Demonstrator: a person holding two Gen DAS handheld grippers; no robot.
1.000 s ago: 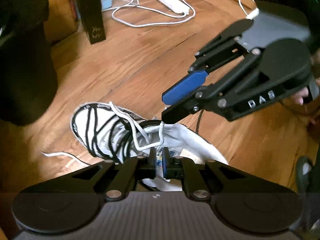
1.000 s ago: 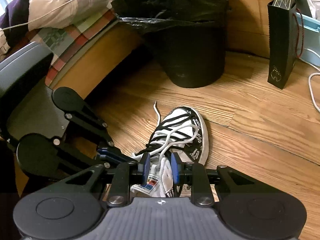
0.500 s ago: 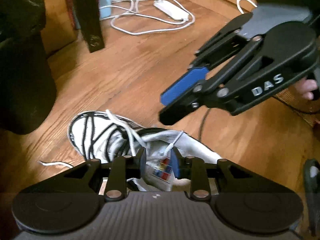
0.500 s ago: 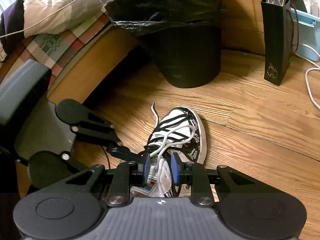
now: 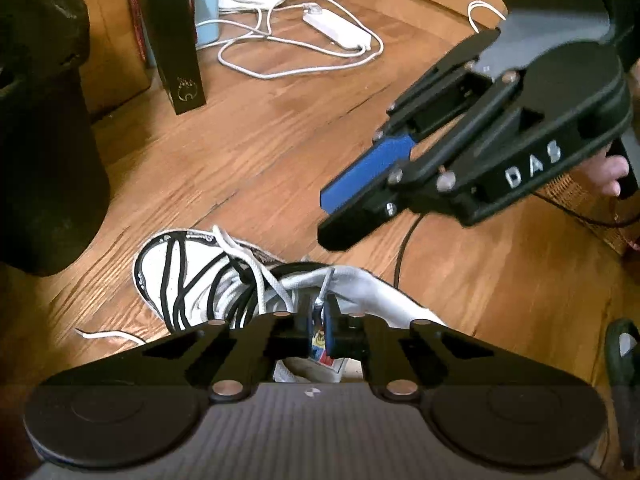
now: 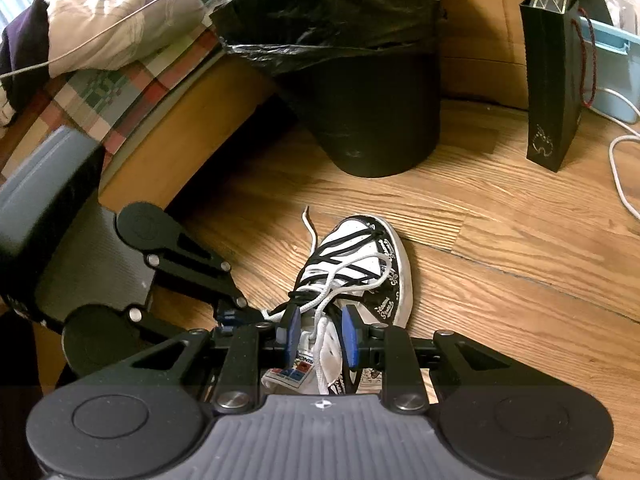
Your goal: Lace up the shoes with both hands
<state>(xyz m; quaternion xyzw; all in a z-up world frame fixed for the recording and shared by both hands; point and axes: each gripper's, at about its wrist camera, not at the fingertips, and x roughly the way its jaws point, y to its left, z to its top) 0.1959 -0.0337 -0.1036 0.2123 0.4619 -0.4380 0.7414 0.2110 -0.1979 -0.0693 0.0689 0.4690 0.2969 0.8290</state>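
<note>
step: left hand-held gripper (image 5: 319, 317) just closed, clenched on lace tip (image 5: 325, 286), shoe (image 5: 224, 280) collar
right hand-held gripper (image 6: 319, 334): released, at 2 o'clock
next: likely thread an eyelet

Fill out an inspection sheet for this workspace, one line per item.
Surface: wooden floor, bare around the shoe.
Job's things: black-and-white sneaker lying on the floor, white lace partly threaded, one loose end trailing off to the side.
Clutter: black bin, black gift bag, blue tub.
Grippers: left gripper has just closed, pinching the lace tip; right gripper part open, straddling the shoe's tongue and lace, pads not pressing.
Cables: white power strip with its looped cord; dark cable beside the shoe.
Surroundings: bed with plaid bedding.
</note>
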